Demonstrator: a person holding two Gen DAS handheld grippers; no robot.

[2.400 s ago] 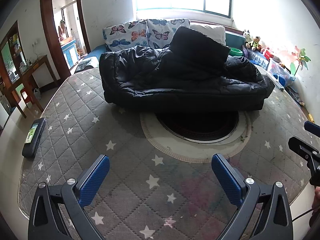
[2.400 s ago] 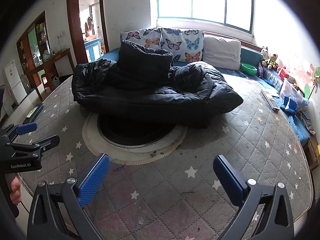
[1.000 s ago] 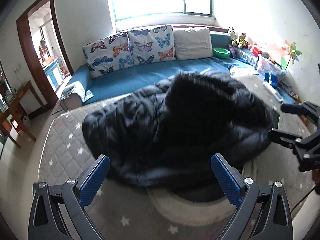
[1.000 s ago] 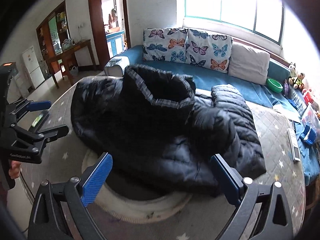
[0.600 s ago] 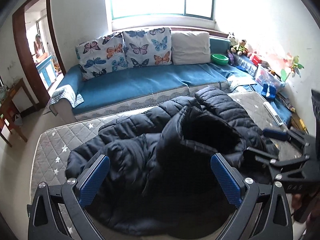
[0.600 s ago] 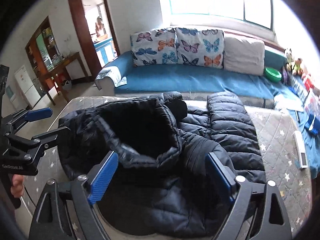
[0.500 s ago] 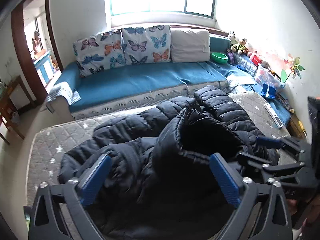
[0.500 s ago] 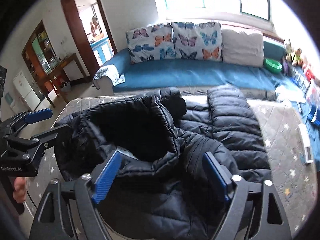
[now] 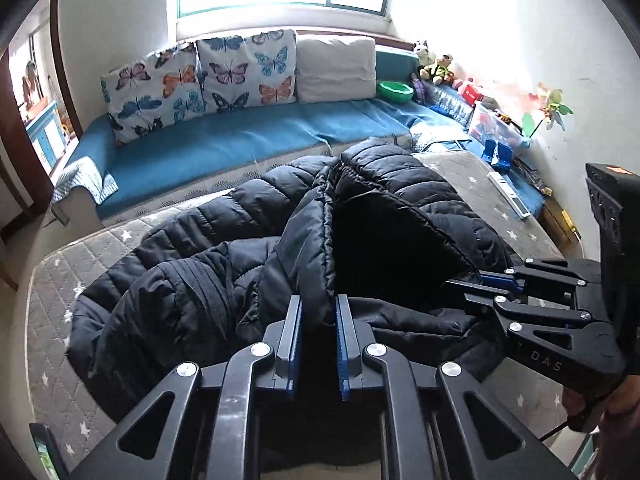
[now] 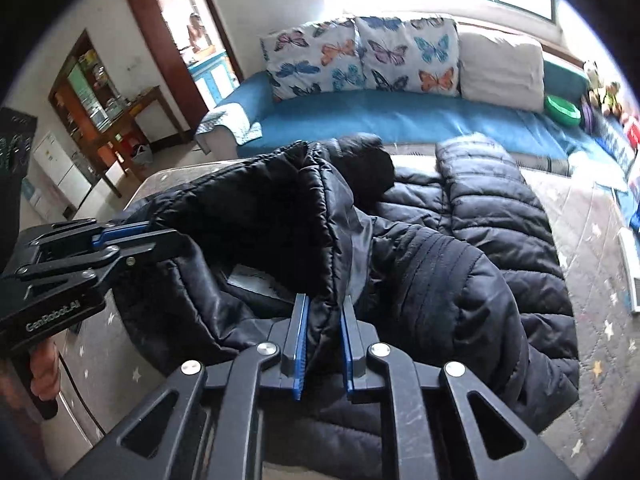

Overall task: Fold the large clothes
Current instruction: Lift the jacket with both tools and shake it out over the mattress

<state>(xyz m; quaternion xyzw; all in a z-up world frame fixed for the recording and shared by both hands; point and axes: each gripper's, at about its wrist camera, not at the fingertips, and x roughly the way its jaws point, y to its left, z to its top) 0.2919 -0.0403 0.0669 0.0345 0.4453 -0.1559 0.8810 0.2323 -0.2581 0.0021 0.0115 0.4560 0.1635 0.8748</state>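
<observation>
While your left gripper and right gripper, jaws just closing, are pinching the black jacket, a star-quilted mattress is lying beneath them, a blue sofa sitting beyond.

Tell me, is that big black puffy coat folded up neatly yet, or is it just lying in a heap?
A heap. The black coat lies bunched and rumpled on the grey star-patterned mattress, one edge standing up.
</observation>
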